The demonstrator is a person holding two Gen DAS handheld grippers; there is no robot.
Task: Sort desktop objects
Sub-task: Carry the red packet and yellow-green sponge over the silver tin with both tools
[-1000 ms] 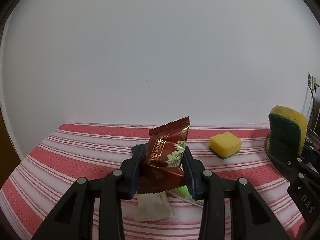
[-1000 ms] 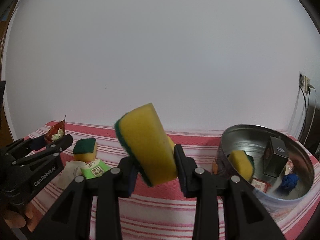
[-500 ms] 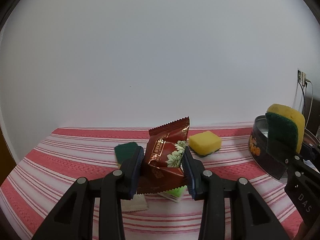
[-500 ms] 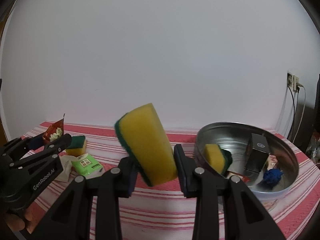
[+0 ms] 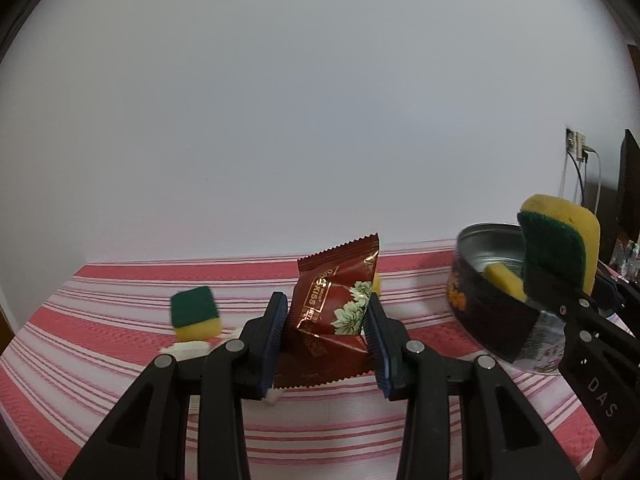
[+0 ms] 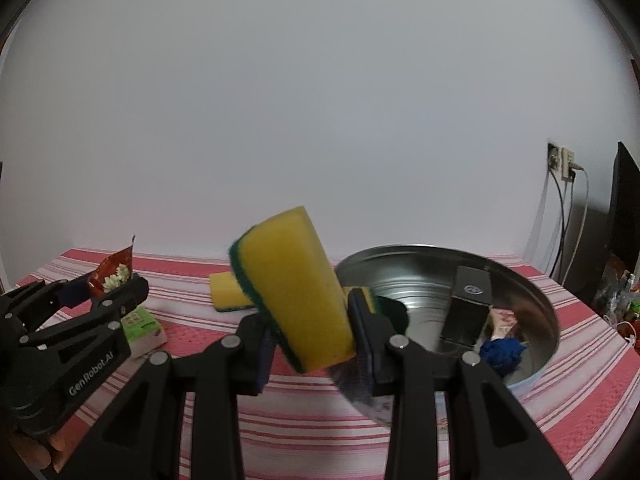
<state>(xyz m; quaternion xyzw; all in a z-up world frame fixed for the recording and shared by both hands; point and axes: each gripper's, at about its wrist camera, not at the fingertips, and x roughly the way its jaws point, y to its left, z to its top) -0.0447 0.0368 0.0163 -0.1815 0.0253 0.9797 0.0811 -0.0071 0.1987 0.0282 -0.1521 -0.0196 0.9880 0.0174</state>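
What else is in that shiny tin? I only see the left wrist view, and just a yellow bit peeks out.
Observer: A black box stands inside the tin.
Operator: Anything more in there?
Observer: Yes, a crumpled blue thing lies next to the box.
Operator: What's hiding below my left gripper?
Observer: A green and white pack lies on the striped cloth there.
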